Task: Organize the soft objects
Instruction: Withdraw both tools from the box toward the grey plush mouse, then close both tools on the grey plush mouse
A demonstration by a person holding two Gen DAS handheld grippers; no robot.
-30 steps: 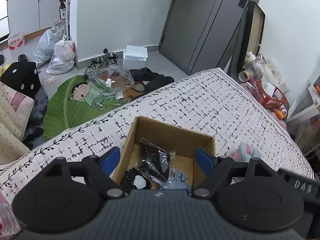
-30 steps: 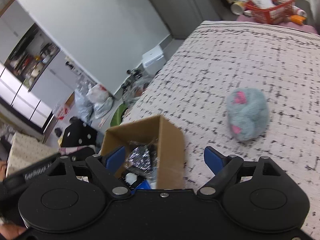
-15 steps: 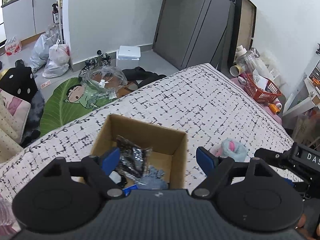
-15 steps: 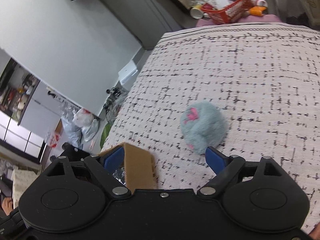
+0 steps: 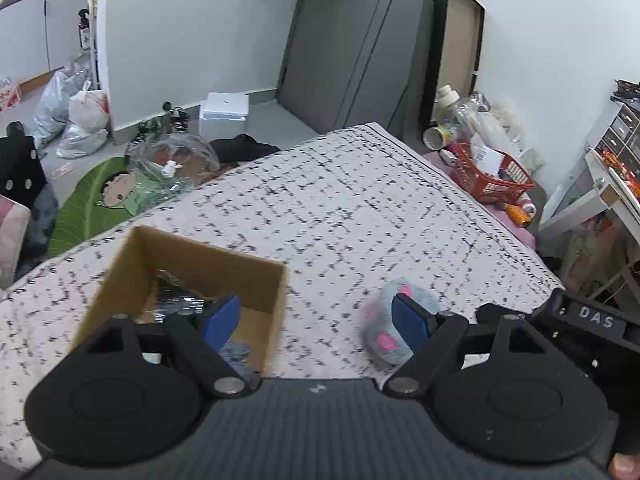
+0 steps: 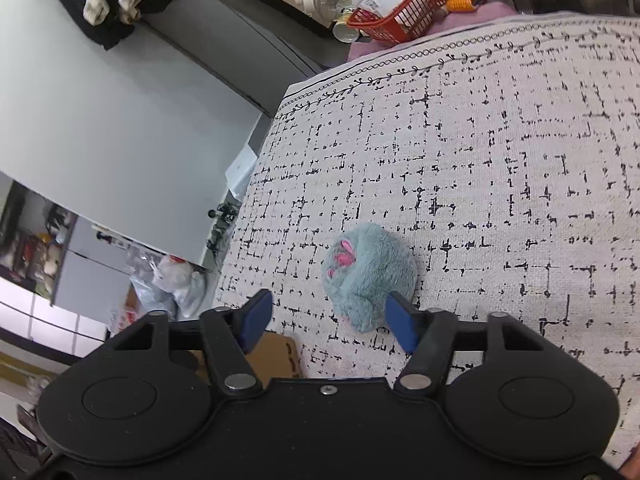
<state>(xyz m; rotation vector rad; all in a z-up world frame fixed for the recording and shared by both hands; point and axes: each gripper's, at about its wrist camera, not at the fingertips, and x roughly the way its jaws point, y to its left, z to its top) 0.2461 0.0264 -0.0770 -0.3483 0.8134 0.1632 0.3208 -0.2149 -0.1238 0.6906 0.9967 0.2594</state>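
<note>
Plush toy: blue-grey with pink patches, lying on the patterned bedspread, well in from its edges. Sharp in the right view; blurred in the left view and partly covered by a blue finger pad.

Cardboard box: open, on the bedspread beside the toy. Contents dark and crinkly, hard to make out, partly hidden. Right view shows only a cut-off corner.

Right gripper: fingers spread wide, holding nothing, the toy just ahead between them.

Left gripper: fingers wide apart, holding nothing, above the box's near side.

Red basket: beyond the bedspread's edge.
</note>
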